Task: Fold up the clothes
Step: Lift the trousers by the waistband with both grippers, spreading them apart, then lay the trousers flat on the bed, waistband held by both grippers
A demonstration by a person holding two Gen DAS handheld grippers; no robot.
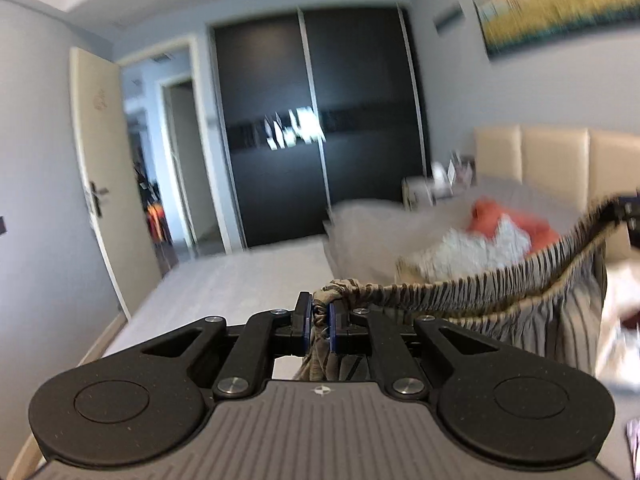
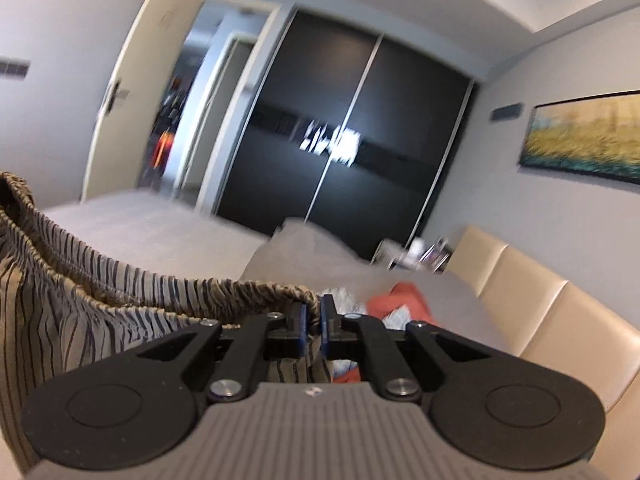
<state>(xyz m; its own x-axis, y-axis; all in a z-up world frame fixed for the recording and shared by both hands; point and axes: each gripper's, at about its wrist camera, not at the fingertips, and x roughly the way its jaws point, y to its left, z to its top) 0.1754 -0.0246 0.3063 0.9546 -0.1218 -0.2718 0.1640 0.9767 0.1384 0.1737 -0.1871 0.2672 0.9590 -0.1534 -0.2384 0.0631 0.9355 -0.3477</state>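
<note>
A tan garment with dark stripes and a gathered elastic waistband [image 1: 480, 284] hangs in the air above the bed, stretched between both grippers. My left gripper [image 1: 320, 312] is shut on one end of the waistband. My right gripper [image 2: 313, 312] is shut on the other end of the same striped garment [image 2: 100, 280], and its black tip shows at the right edge of the left wrist view [image 1: 628, 210]. The cloth hangs down below the band in both views.
A grey bed [image 1: 248, 276] lies below, with a beige padded headboard [image 2: 540, 312]. An orange garment [image 1: 516, 220] and a white one [image 1: 472, 248] lie on it near a grey pillow [image 2: 320, 248]. A black sliding wardrobe [image 1: 320, 128], an open door [image 1: 108, 168] and a cluttered nightstand [image 1: 440, 184] stand beyond.
</note>
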